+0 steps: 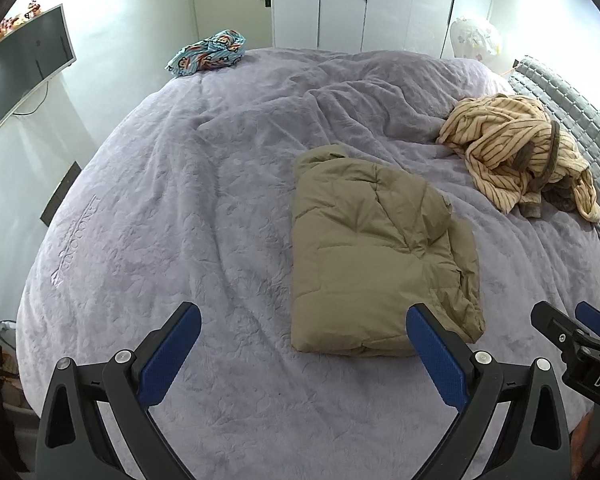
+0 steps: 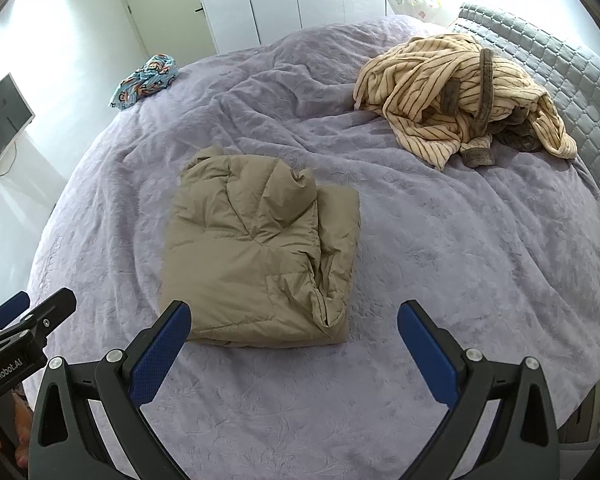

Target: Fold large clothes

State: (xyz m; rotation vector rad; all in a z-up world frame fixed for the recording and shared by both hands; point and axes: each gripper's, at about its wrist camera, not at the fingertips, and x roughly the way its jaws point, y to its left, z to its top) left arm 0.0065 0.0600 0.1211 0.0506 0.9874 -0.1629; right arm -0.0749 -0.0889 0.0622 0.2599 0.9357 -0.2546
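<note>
The left tongs (image 1: 304, 346) and right tongs (image 2: 294, 344) both gape wide and hold nothing — each hovers above the near edge of the lavender plush bedspread (image 1: 180, 200). The folded khaki padded jacket (image 2: 260, 256) lies on the bed just ahead of them. A crumpled cream striped robe (image 2: 460, 96) sits near the grey quilted headboard (image 2: 560, 64). Readable writing: "GenRobot.AI" on the left unit, "DAS" on the right.
</note>
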